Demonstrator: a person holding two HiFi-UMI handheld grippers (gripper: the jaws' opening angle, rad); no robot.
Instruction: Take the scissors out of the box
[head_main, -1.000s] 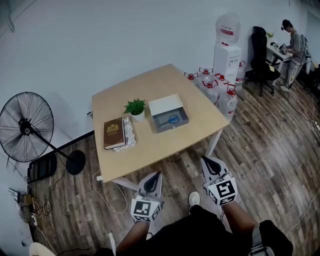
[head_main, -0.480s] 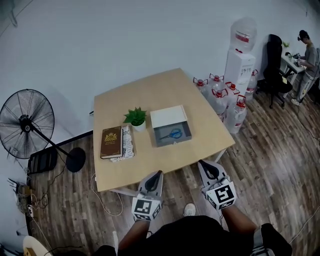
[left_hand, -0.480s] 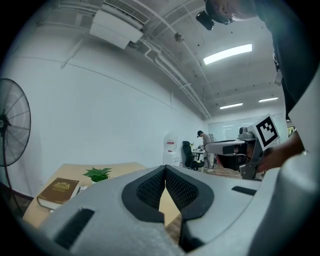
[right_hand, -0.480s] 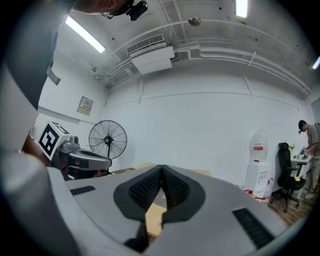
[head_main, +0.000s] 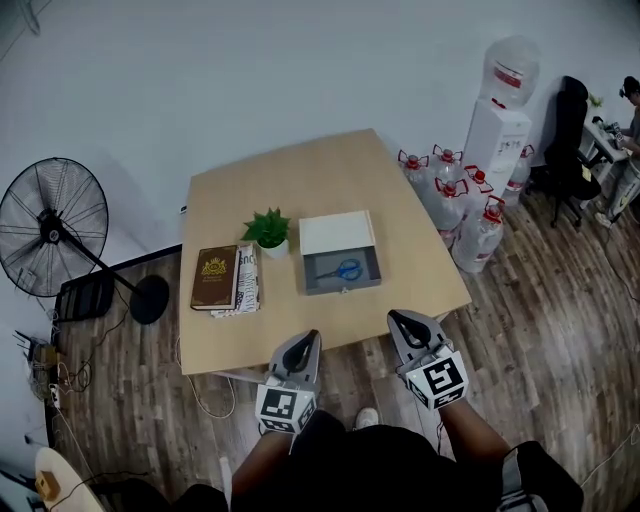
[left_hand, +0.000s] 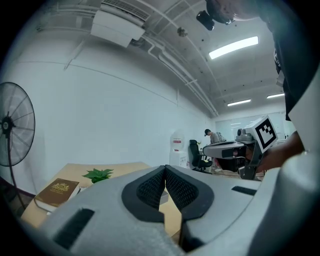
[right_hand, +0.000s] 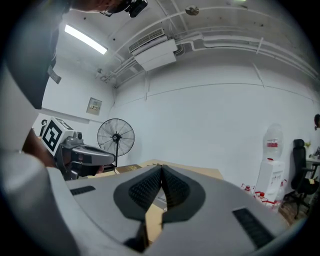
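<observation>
The desk (head_main: 300, 180) was light wood and stood in the middle of the head view. An open grey box (head_main: 340, 288) sat on it, a little toward 4 o'clock from the middle of the desk. The blue-handled scissors (head_main: 343, 269) lay flat inside the box. The white lid (head_main: 337, 232) lay at the 12 o'clock side of the box, touching it.

A small green plant (head_main: 268, 228) in a white pot stood just beside the lid, at its 9 o'clock. A brown book (head_main: 214, 277) lay at 9 o'clock from the box, on top of a printed paper (head_main: 247, 285).

The left gripper (head_main: 310, 340) was held at the 6 o'clock edge of the desk. Its jaws were pressed together, with nothing between them. The right gripper (head_main: 398, 318) was beside it, toward 3 o'clock, and pointed at the desk too. Its jaws were also pressed together and held nothing. Both grippers were well apart from the box.

A big black fan (head_main: 52, 225) stood on the floor at 9 o'clock from the desk. Water bottles (head_main: 470, 225) stood at 3 o'clock.
</observation>
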